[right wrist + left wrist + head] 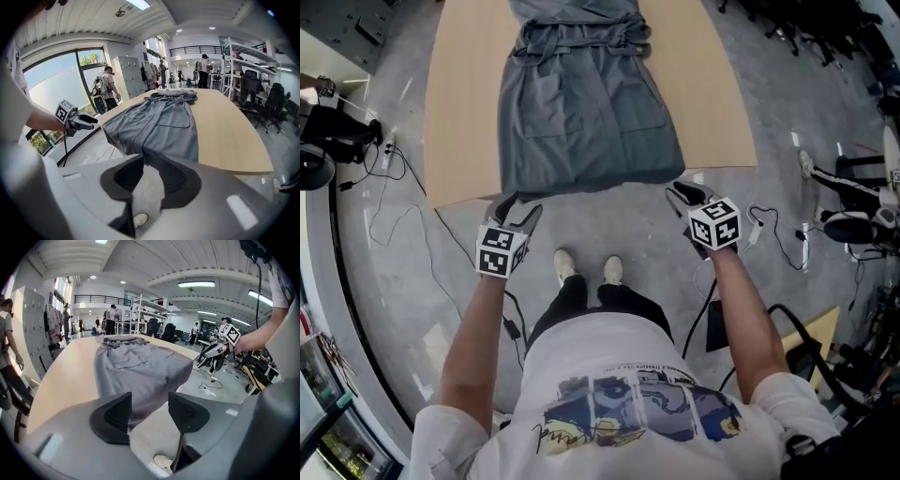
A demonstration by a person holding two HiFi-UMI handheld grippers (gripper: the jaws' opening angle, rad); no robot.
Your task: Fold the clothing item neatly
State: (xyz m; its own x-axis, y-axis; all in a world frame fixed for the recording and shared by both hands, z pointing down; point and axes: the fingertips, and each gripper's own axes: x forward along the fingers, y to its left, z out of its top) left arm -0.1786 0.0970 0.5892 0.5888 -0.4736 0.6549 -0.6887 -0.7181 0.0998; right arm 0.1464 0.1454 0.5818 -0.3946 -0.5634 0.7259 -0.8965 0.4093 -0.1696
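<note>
A grey robe-like garment (586,112) lies spread flat on the pale wooden table (459,112), its belted waist far from me and its hem at the near edge. My left gripper (517,206) hovers just off the hem's left corner, open and empty; in the left gripper view (150,398) the garment (140,366) shows beyond the gap. At the hem's right corner my right gripper (680,190) is apart from the cloth. Its jaws (147,161) stand a narrow slit apart with only floor between them, and the garment (159,122) lies just ahead.
The person's shoes (565,265) stand on the grey floor between the grippers, in front of the table edge. Cables (403,216) trail on the floor at left and right. Office chairs (272,101), shelving (140,312) and people stand beyond the table.
</note>
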